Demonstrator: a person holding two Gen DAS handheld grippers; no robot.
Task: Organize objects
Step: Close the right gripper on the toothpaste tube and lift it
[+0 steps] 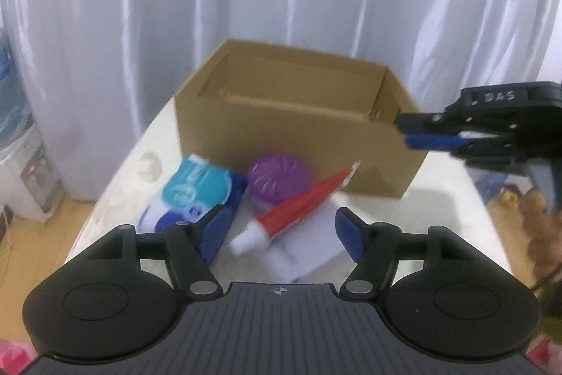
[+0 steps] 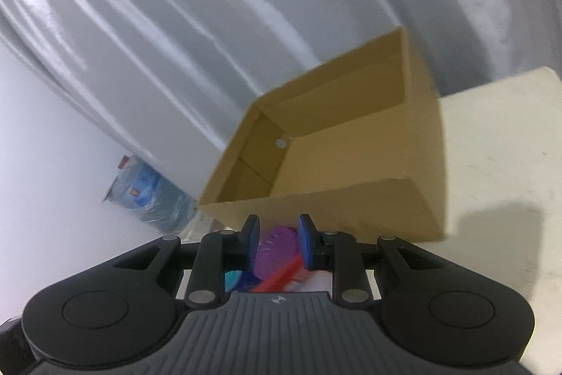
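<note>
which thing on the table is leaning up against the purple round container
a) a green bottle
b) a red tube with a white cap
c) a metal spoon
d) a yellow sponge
b: the red tube lies tilted with its flat end propped against the purple round container, in front of the cardboard box.

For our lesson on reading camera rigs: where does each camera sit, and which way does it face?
Left wrist: behind the open left gripper, facing down over toothpaste tube, purple tub and cardboard box; right gripper shows too.
Right wrist: behind the right gripper, rolled, facing the box.
Shared: box, tub, tube, table.
</note>
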